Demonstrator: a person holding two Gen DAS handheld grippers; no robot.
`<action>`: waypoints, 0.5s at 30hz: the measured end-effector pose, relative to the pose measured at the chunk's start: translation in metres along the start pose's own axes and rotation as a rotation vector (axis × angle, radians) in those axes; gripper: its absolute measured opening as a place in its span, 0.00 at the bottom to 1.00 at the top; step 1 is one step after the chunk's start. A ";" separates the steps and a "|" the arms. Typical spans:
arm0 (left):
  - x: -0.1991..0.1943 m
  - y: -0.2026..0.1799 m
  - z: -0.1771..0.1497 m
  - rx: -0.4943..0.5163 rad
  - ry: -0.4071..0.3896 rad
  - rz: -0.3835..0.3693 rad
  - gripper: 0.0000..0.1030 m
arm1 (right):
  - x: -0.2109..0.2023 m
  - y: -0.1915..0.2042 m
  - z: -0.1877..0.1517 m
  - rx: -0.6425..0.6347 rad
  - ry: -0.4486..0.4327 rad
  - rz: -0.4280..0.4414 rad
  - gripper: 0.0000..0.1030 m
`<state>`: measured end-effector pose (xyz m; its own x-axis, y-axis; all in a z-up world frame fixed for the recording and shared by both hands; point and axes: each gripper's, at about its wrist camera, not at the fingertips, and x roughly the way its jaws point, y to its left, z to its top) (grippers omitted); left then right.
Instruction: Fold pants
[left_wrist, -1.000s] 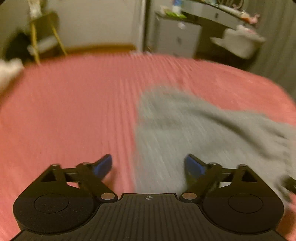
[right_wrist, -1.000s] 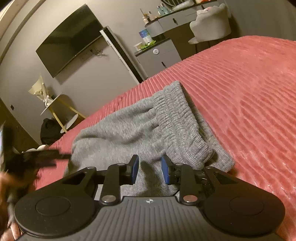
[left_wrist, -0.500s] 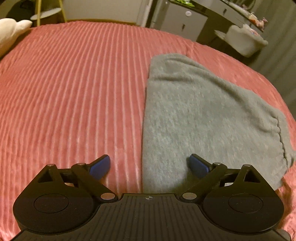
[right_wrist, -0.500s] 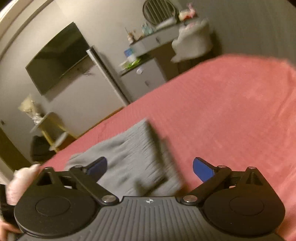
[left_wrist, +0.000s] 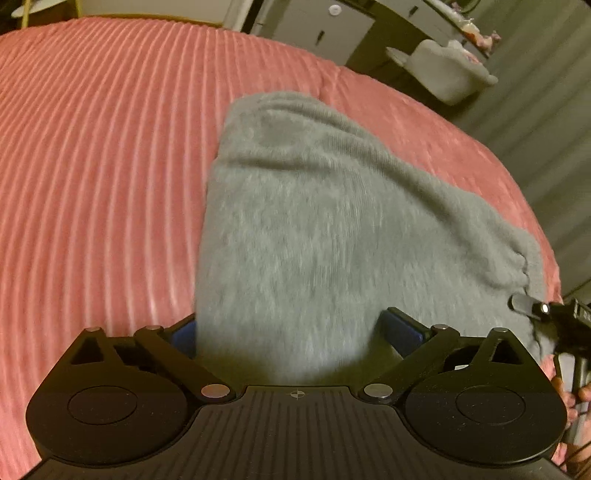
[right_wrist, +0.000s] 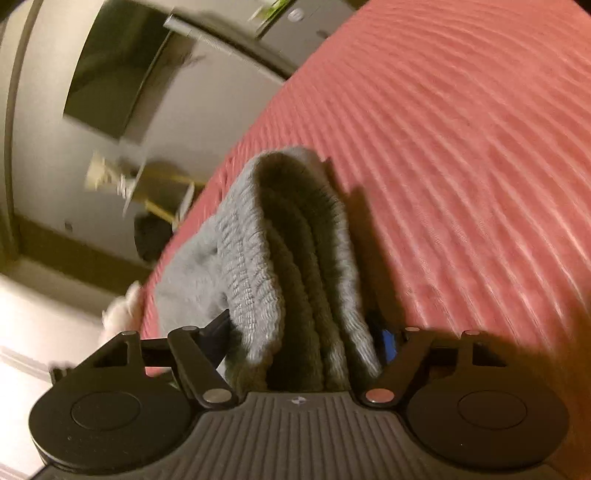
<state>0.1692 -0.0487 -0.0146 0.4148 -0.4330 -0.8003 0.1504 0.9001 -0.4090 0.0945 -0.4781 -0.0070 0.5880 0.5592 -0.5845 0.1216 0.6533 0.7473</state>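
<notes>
While both cameras look at one bed with a pink ribbed cover (left_wrist: 92, 166), only one pair of grey pants (left_wrist: 314, 229) lies on it, folded into a thick bundle. Two grippers are at work. The left gripper (left_wrist: 297, 330) has its two blue pads wide apart, and the near end of the bundle sits between them; whether the pads already press the cloth, I cannot tell. The right gripper (right_wrist: 304, 334) also stands spread around the cloth: the ribbed waistband (right_wrist: 258, 258) and several stacked layers pass between its two fingers, and one blue pad (right_wrist: 388, 341) shows just beside the fabric.

Only the left view shows the flat top of the bundle, one white chair (left_wrist: 447, 72), and the other tool (left_wrist: 554, 317) at the right edge. Only the right view shows the layered edge, one dark television (right_wrist: 107, 81) on the wall, and one yellow-legged stand (right_wrist: 162, 192). This view is blurred.
</notes>
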 end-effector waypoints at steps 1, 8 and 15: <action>0.004 -0.002 0.004 0.002 -0.003 -0.001 0.99 | 0.005 0.002 0.002 -0.012 0.016 0.004 0.78; 0.018 -0.023 0.005 0.091 -0.046 0.079 0.90 | 0.025 0.014 0.016 -0.036 0.018 0.015 0.78; 0.000 -0.030 0.001 0.101 -0.095 0.046 0.44 | 0.014 0.054 -0.002 -0.154 -0.061 -0.082 0.56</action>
<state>0.1660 -0.0760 -0.0020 0.5060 -0.3886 -0.7700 0.2163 0.9214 -0.3229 0.1076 -0.4335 0.0242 0.6289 0.4721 -0.6177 0.0500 0.7683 0.6381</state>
